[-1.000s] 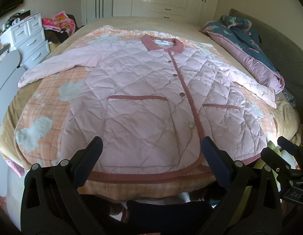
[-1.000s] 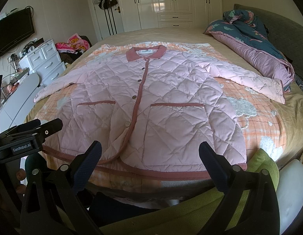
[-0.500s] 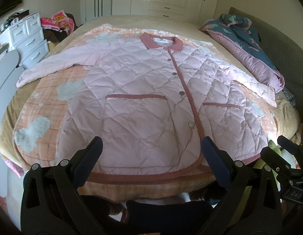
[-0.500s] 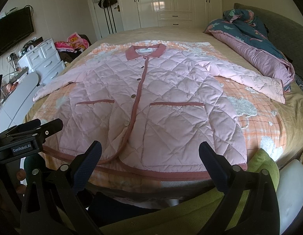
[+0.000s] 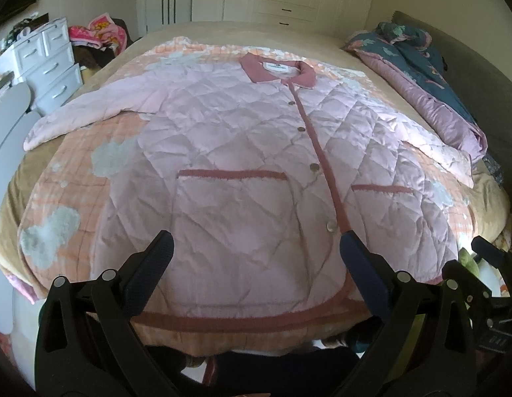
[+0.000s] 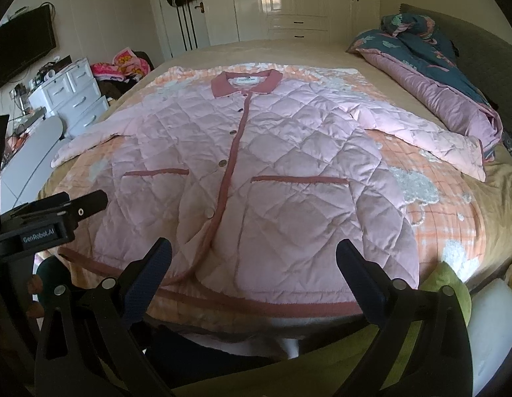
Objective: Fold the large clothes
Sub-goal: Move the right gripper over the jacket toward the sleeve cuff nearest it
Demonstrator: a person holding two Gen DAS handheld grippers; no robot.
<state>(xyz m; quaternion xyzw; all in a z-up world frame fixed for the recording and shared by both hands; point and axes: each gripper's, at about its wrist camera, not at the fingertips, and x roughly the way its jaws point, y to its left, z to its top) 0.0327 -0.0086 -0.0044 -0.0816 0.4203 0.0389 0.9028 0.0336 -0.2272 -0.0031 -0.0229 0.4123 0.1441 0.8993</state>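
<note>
A pink quilted jacket (image 5: 242, 165) (image 6: 272, 172) with a dark pink collar, placket and hem lies flat and buttoned on the bed, both sleeves spread outward. My left gripper (image 5: 256, 241) hovers open above the lower front, near the hem, holding nothing. My right gripper (image 6: 254, 248) also stands open over the lower hem, empty. The left gripper's body (image 6: 51, 221) shows at the left edge of the right wrist view, and the right gripper's body (image 5: 490, 264) at the right edge of the left wrist view.
An orange checked blanket (image 5: 74, 172) lies under the jacket on the bed. A rolled purple and teal duvet (image 6: 437, 76) sits along the right side by a grey headboard. A white drawer unit (image 5: 47, 63) stands left; wardrobes (image 6: 289, 3) behind. A green cushion (image 6: 444, 284) is near right.
Both grippers have edged slightly forward toward the jacket, which looks a little larger and lower in view. Jaws stay open and the jacket has not moved.
</note>
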